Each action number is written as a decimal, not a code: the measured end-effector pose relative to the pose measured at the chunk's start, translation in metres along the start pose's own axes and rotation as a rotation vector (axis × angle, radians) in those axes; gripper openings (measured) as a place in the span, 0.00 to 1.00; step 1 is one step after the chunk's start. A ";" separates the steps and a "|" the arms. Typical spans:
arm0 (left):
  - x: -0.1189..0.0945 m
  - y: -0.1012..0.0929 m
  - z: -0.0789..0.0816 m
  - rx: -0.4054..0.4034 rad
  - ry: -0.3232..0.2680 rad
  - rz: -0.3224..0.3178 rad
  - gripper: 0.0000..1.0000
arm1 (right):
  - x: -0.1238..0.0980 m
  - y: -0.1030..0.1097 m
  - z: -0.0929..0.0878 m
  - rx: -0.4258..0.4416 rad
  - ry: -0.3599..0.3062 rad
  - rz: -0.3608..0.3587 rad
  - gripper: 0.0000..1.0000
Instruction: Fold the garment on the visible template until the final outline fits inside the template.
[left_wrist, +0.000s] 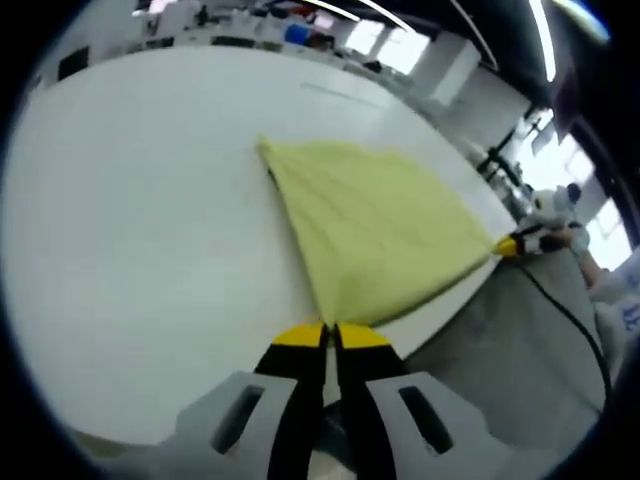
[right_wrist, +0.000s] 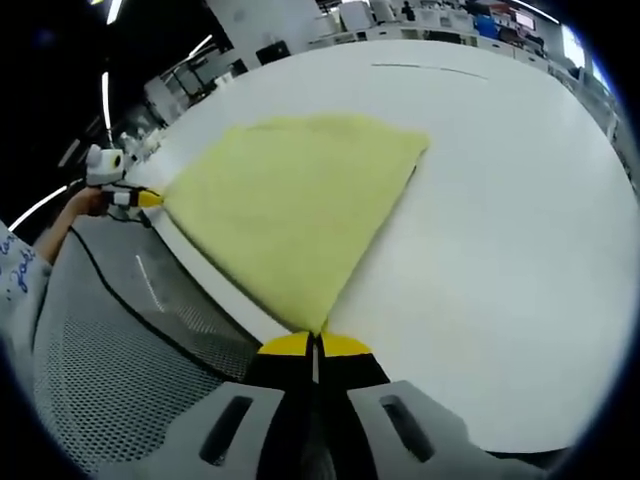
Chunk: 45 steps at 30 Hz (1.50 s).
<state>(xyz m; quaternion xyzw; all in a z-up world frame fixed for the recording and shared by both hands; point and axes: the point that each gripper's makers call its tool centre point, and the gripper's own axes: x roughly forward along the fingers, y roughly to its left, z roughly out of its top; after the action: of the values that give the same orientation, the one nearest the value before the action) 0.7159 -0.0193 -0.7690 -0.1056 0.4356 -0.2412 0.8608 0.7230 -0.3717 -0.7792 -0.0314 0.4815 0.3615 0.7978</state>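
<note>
White table (left_wrist: 150, 220); both tongs pinch yellow garment (left_wrist: 380, 230) corners.

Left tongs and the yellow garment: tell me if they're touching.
Touching. The left gripper view shows the left tongs shut on a corner of the yellow garment, the cloth pulled taut from the tips.

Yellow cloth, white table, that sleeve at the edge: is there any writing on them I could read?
Yellow cloth: no text.
White table: no text.
Sleeve: blue handwriting-like marks, too blurred to read.
Both hand-held grippers, left and right: no labels visible.
</note>
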 end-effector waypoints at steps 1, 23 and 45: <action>0.000 0.000 0.000 -0.003 -0.004 -0.002 0.00 | 0.000 0.000 0.000 -0.001 0.001 0.000 0.02; 0.004 0.002 -0.009 -0.047 0.012 -0.003 0.00 | 0.003 -0.001 -0.004 -0.070 0.072 -0.032 0.02; 0.002 0.003 -0.014 0.060 0.112 0.020 0.03 | 0.003 0.001 -0.005 -0.094 0.094 -0.034 0.03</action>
<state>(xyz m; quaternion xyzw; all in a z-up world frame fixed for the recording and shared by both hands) 0.7064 -0.0172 -0.7795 -0.0618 0.4766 -0.2512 0.8402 0.7194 -0.3716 -0.7840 -0.0940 0.5002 0.3684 0.7780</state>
